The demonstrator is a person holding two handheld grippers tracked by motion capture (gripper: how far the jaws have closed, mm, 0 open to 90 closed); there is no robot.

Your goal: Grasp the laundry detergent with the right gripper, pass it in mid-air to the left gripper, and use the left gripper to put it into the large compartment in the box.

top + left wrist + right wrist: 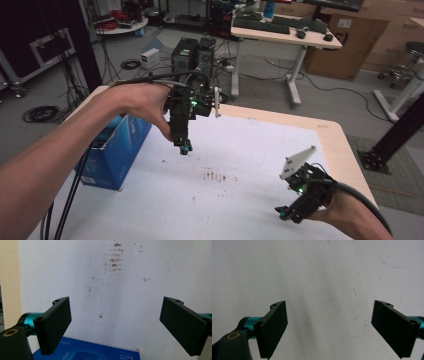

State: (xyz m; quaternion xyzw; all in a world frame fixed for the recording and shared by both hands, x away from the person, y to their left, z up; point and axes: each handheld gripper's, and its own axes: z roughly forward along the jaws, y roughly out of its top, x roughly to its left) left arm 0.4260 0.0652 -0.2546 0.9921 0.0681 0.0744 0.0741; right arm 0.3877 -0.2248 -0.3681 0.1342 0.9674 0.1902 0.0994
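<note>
Left gripper [185, 148]: raised above the table, tips pointing down; jaws spread wide, nothing between them.
Left gripper, own view [115, 322]: both black pads apart at the frame's sides, bare white sheet showing in the gap.
Left hand [142, 102]: wrapped around the gripper body, forearm entering from the lower left.
Blue box [116, 150]: just left of and below the left gripper, standing at the table's left edge, top flap open; not touched by either pad.
Blue box, left gripper view [90, 352]: under the jaws at the bottom edge, printed lid facing the camera, nearer the left pad than the right.
Brown smudges [214, 176]: on the white sheet, ahead of and to the right of the left gripper's tips, between the two grippers.
Brown smudges, left gripper view [114, 258]: far beyond the jaws, near the top of the frame.
Right gripper [283, 213]: low over the table's near right part, tips pointing left toward the sheet's middle; well apart from the box.
Right gripper, own view [329, 326]: jaws wide, holding nothing, plain white sheet between the pads.
Right hand [345, 212]: behind the gripper, at the lower right.
Table [345, 150]: pale wooden rim to the right of the right gripper, white sheet covering the rest.
Cables [65, 200]: trailing down from the left gripper, passing the box's near side.
</note>
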